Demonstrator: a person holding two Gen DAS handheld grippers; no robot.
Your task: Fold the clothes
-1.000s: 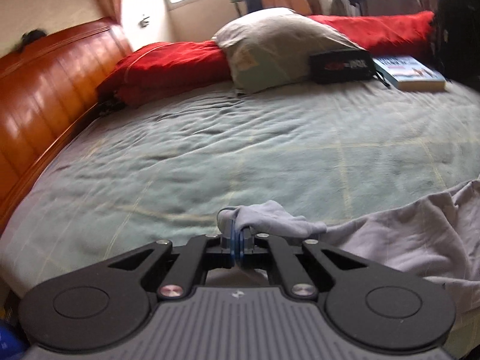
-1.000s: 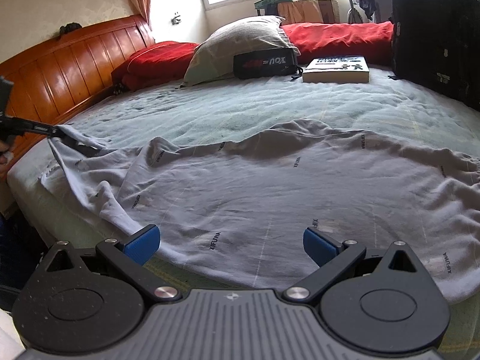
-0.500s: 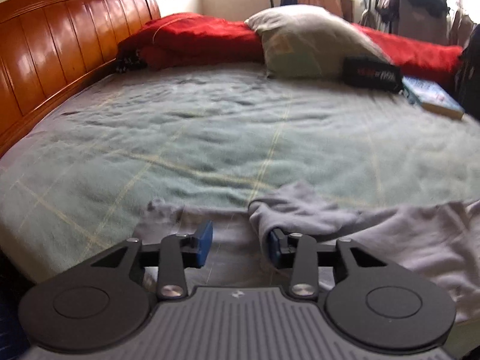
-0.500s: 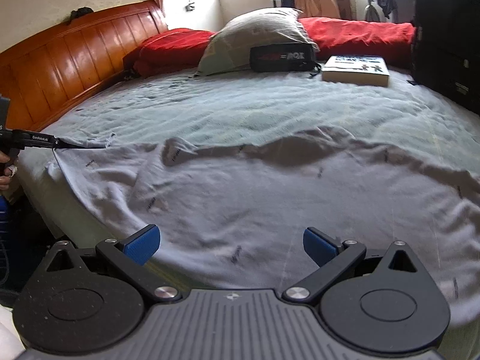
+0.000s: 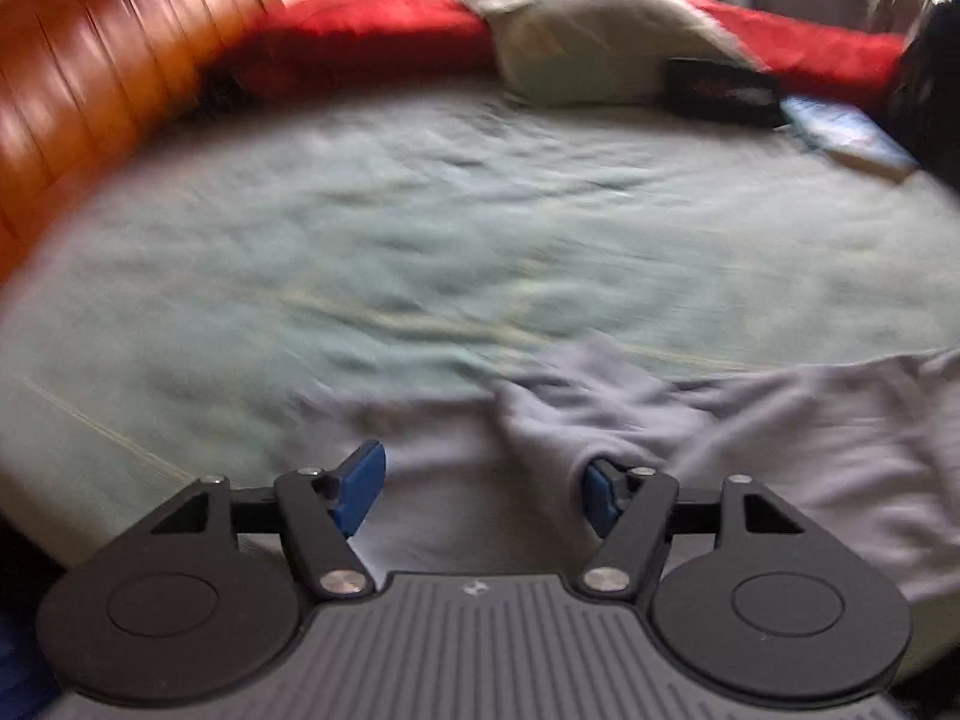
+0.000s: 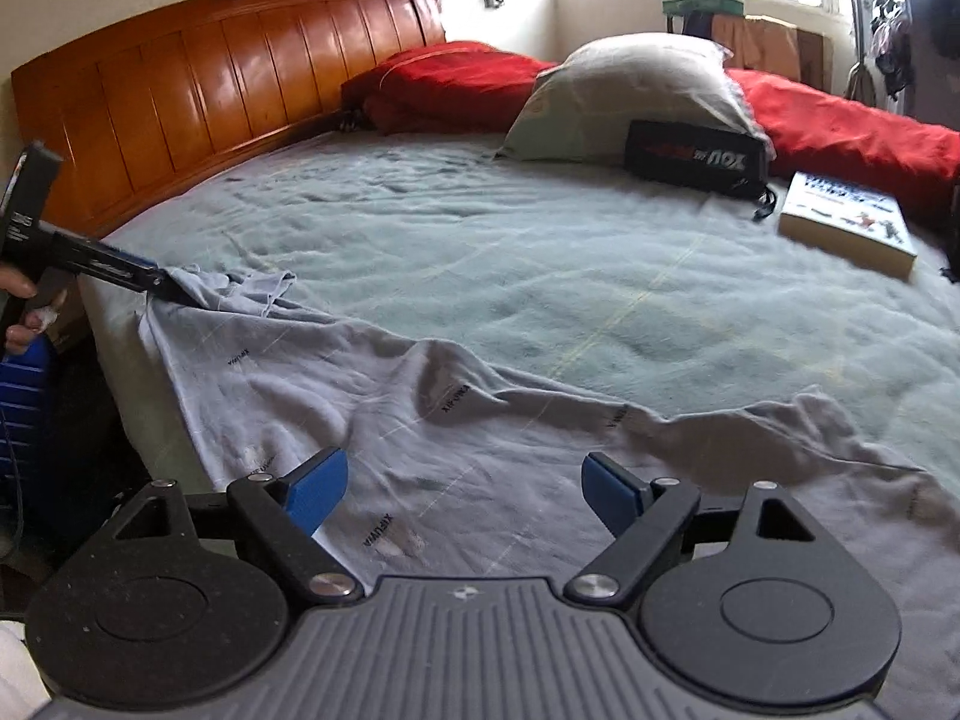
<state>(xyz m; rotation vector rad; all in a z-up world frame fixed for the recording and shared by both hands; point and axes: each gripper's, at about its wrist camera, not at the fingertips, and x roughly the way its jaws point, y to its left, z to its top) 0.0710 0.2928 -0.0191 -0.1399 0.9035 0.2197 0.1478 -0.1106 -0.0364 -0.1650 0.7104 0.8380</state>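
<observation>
A light grey garment (image 6: 372, 420) with small printed logos lies spread along the near edge of the bed, partly wrinkled. My right gripper (image 6: 465, 495) hovers open over its near hem, with nothing between the blue pads. The left wrist view is blurred by motion. My left gripper (image 5: 480, 492) is open above the garment's corner (image 5: 630, 420), and a fold of cloth touches its right pad (image 5: 600, 498). In the right wrist view the left gripper (image 6: 120, 267) reaches in from the far left to that bunched corner (image 6: 240, 288), with a person's hand (image 6: 18, 300) on its handle.
The pale green bedsheet (image 6: 540, 252) is bare beyond the garment. A wooden headboard (image 6: 210, 90) runs along the left. At the back lie red bedding (image 6: 456, 78), a grey pillow (image 6: 636, 84), a black pouch (image 6: 696, 156) and a book (image 6: 846, 222). A blue crate (image 6: 24, 384) stands beside the bed.
My left gripper has opened and let go of the garment's corner, which now rests on the bed. The right gripper stayed open and swung left, closer to the near hem.
</observation>
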